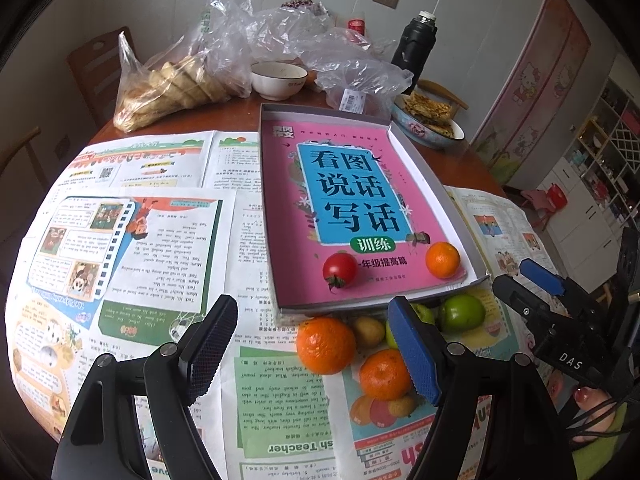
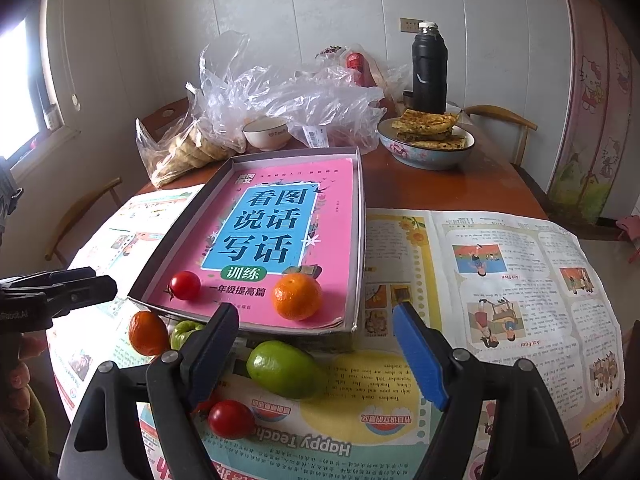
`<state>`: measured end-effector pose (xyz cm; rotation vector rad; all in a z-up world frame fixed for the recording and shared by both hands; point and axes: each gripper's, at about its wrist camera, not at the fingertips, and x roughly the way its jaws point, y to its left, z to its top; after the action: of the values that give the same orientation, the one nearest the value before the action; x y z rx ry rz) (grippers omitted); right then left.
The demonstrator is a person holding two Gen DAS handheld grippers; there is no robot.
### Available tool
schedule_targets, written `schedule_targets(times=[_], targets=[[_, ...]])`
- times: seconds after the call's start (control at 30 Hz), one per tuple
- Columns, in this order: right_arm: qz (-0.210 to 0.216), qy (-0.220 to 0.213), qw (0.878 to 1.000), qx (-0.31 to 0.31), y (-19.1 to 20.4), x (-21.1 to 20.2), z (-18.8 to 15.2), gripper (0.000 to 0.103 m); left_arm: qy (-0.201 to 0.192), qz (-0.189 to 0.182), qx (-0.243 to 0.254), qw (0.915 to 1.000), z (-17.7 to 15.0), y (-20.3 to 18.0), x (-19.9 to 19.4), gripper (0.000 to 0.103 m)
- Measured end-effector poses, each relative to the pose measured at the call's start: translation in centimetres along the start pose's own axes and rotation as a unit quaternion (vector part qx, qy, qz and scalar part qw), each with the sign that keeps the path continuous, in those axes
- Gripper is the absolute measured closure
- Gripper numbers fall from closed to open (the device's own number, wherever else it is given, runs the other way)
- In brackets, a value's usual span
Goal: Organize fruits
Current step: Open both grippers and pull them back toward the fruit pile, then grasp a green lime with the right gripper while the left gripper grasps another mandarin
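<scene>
A shallow grey box [image 1: 434, 184] holds a pink book with a cherry tomato [image 1: 339, 270] and a small orange [image 1: 442, 260] on its cover. On the newspaper in front of the box lie two oranges [image 1: 326, 344] [image 1: 384, 374], a brownish fruit [image 1: 368, 330] and green fruits [image 1: 460, 312]. My left gripper [image 1: 313, 308] hovers open above the oranges and grips nothing. My right gripper [image 2: 316, 316] is open over a green fruit [image 2: 280, 368] and a tomato [image 2: 230, 418], with its pads clear of both. Each gripper also shows in the other's view, the right gripper [image 1: 524, 280] and the left gripper [image 2: 100, 280].
Newspaper sheets [image 2: 500, 280] cover the near half of a round wooden table [image 2: 460, 188]. Behind the box stand a white bowl [image 1: 279, 80], plastic bags of bread [image 1: 172, 88], a dish of flatbread [image 2: 426, 140] and a black flask [image 2: 429, 68]. Chairs ring the table.
</scene>
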<state>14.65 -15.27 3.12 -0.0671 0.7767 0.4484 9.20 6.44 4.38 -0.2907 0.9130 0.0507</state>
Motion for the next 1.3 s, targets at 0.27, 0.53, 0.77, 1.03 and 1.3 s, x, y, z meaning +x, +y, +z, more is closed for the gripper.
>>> schedule_targets(times=[0.27,0.53,0.77,1.03,1.3], targets=[[0.001,0.006,1.0,-0.002,0.2,-0.1,-0.8,0.024,0.01,0.0,0.003,0.9999,-1.0,0.1,0.1,0.024],[0.002,0.014,1.0,-0.003,0.4,0.1,-1.4,0.024,0.025,-0.007,0.014,0.9996,-2.3,-0.6,0.5,0.024],[0.0,0.02,1.0,-0.005,0.6,0.1,-2.0,0.024,0.041,-0.021,0.025,0.9986,-3.4,-1.6,0.8,0.024],[0.0,0.025,1.0,-0.003,0.7,0.0,-2.6,0.024,0.06,-0.046,0.033,0.9966,-4.3,-2.6,1.4,0.024],[0.003,0.03,1.0,-0.003,0.6,-0.1,-3.2,0.024,0.074,-0.056,0.03,0.9952,-4.8,-2.9,2.0,0.024]])
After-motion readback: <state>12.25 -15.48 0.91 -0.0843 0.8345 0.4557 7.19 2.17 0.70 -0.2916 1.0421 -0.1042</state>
